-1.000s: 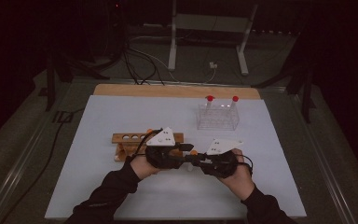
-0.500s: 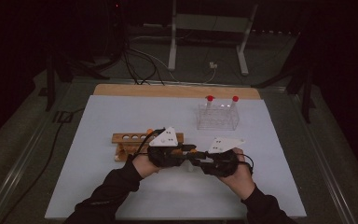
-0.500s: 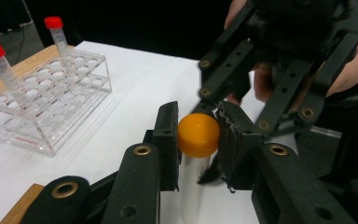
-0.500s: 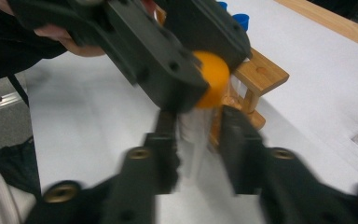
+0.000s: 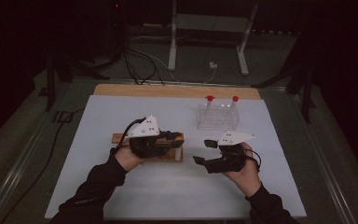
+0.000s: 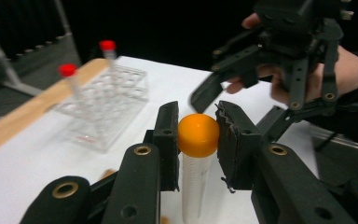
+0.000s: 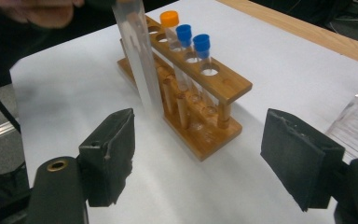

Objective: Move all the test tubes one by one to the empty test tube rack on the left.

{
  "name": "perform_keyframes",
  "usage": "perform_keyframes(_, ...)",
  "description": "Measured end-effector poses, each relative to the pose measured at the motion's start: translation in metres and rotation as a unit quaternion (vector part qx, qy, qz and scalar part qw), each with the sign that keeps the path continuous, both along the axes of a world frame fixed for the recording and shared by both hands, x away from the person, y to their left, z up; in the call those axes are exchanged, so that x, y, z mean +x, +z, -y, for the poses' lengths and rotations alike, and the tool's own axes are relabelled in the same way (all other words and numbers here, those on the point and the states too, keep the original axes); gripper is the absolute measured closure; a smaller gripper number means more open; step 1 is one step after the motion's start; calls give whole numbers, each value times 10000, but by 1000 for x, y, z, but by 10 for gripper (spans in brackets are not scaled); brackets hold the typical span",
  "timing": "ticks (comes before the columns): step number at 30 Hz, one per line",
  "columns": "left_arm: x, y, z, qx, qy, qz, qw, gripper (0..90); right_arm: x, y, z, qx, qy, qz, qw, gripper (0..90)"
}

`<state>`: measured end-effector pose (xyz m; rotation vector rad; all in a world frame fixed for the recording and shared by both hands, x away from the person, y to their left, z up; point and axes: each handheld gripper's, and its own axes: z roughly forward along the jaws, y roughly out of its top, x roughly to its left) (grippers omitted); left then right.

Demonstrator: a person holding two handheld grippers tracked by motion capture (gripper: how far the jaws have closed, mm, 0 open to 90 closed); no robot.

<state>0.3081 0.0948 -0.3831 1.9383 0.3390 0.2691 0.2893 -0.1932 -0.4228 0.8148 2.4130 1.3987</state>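
Right tool [image 5: 204, 151] pulled away, opened; left tool [image 6: 198, 140] keeps orange-capped tube [image 6: 196, 158].

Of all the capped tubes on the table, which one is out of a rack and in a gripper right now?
The orange-capped tube, clamped at its cap by the left gripper. The other tubes all stand in the wooden rack or the clear rack.

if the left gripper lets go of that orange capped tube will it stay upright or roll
Probably topples: the orange-capped tube is tall, narrow and held only at its cap by the left gripper, outside the wooden rack. Once down, its round, smooth, clear body would likely roll on the flat white table.
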Motion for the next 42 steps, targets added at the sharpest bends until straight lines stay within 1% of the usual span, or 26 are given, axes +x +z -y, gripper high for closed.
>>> perform_keyframes(4, 1, 6, -18, -8, 227, 60, 9997, 718, -1, 1, 2, 51, -142, 99, 9998, 170)
perform_keyframes(5, 1, 7, -22, -20, 279, 57, 9996, 718, -1, 1, 2, 60, -173, 115, 9998, 138)
perform_keyframes(7, 2, 8, -31, -29, 404, 57, 9992, 718, -1, 2, 3, 73, -249, 160, 9995, 114)
perform_keyframes(9, 3, 8, -41, -29, 504, 67, 9987, 718, -1, 2, 4, 118, -183, 100, 9997, 22)
perform_keyframes(10, 3, 9, -44, -20, 547, 74, 9985, 718, -1, 2, 5, 121, -94, 97, 9998, 7)
perform_keyframes(13, 4, 9, -57, -35, 690, 62, 9976, 718, -1, 2, 6, 116, -109, 111, 9998, 6)
perform_keyframes(15, 5, 8, -64, -50, 856, 88, 9963, 718, -1, 3, 8, 152, -115, 113, 9998, 0)
perform_keyframes(17, 7, 8, -72, -59, 964, 99, 9953, 718, -2, 4, 9, 179, -149, 135, 9996, 0)
perform_keyframes(20, 10, 8, -81, -54, 1145, 126, 9933, 718, -2, 6, 10, 155, -188, 170, 9996, 0)
perform_keyframes(23, 15, 9, -89, -119, 1304, 155, 9913, 718, -2, 6, 12, 145, -203, 198, 9995, 0)
perform_keyframes(24, 17, 9, -91, -162, 1339, 143, 9908, 718, -1, 6, 12, 138, -214, 203, 9995, 0)
perform_keyframes(25, 20, 9, -92, -154, 1397, 173, 9899, 718, -1, 6, 12, 137, -218, 197, 9995, 0)
perform_keyframes(28, 26, 6, -93, -187, 1478, 171, 9887, 718, -1, 5, 12, 117, -205, 184, 9996, 0)
perform_keyframes(30, 30, 3, -93, -202, 1501, 132, 9884, 718, 0, 5, 12, 114, -193, 175, 9996, 0)
perform_keyframes(36, 38, -15, -91, -137, 1563, -10, 9876, 718, 0, 5, 14, 146, -213, 161, 9995, 0)
perform_keyframes(42, 43, -33, -91, -101, 1579, -218, 9872, 718, 0, 4, 16, 169, -199, 146, 9996, 0)
